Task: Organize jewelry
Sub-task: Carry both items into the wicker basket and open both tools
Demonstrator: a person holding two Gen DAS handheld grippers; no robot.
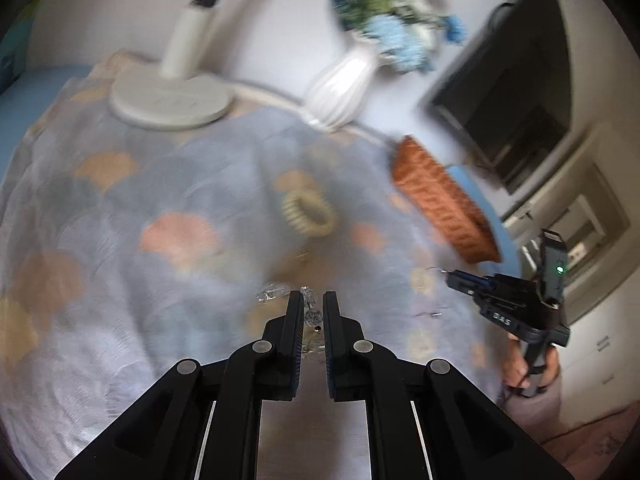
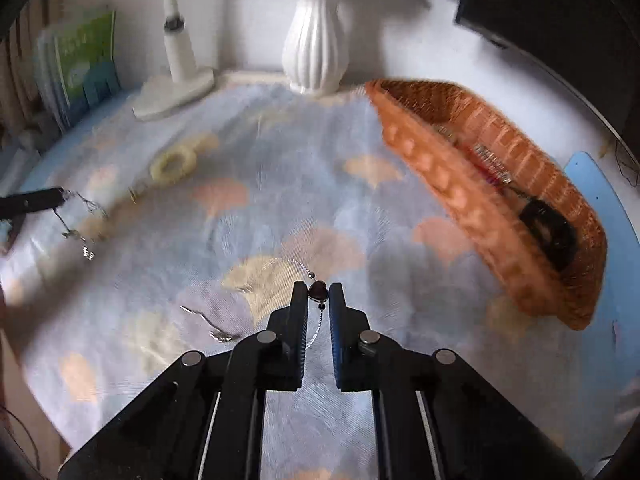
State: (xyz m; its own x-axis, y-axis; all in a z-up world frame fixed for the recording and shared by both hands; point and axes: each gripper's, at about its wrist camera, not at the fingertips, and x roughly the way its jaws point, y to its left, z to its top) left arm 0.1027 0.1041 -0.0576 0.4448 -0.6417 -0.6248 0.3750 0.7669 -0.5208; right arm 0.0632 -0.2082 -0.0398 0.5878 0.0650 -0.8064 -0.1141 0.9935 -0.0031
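My left gripper [image 1: 311, 296] is shut on a silver chain necklace [image 1: 310, 312] that hangs between its fingers above the cloth; in the right wrist view the gripper [image 2: 60, 196] shows at far left with the chain [image 2: 80, 236] dangling. My right gripper [image 2: 318, 286] is shut on a dark heart pendant [image 2: 318, 291] with a thin chain trailing on the cloth; it shows in the left wrist view [image 1: 450, 274]. A cream beaded bracelet [image 1: 307, 213] [image 2: 174, 165] lies on the cloth. An orange wicker basket [image 2: 472, 196] [image 1: 440, 200] at the right holds dark items.
A patterned cloth [image 2: 280, 168] covers the table. A white vase [image 2: 316, 40] with blue flowers and a white lamp base [image 2: 176, 92] stand at the back. Books [image 2: 80, 64] lean at the back left. A dark monitor [image 1: 516, 80] is at the right. A small silver piece [image 2: 216, 330] lies near my right gripper.
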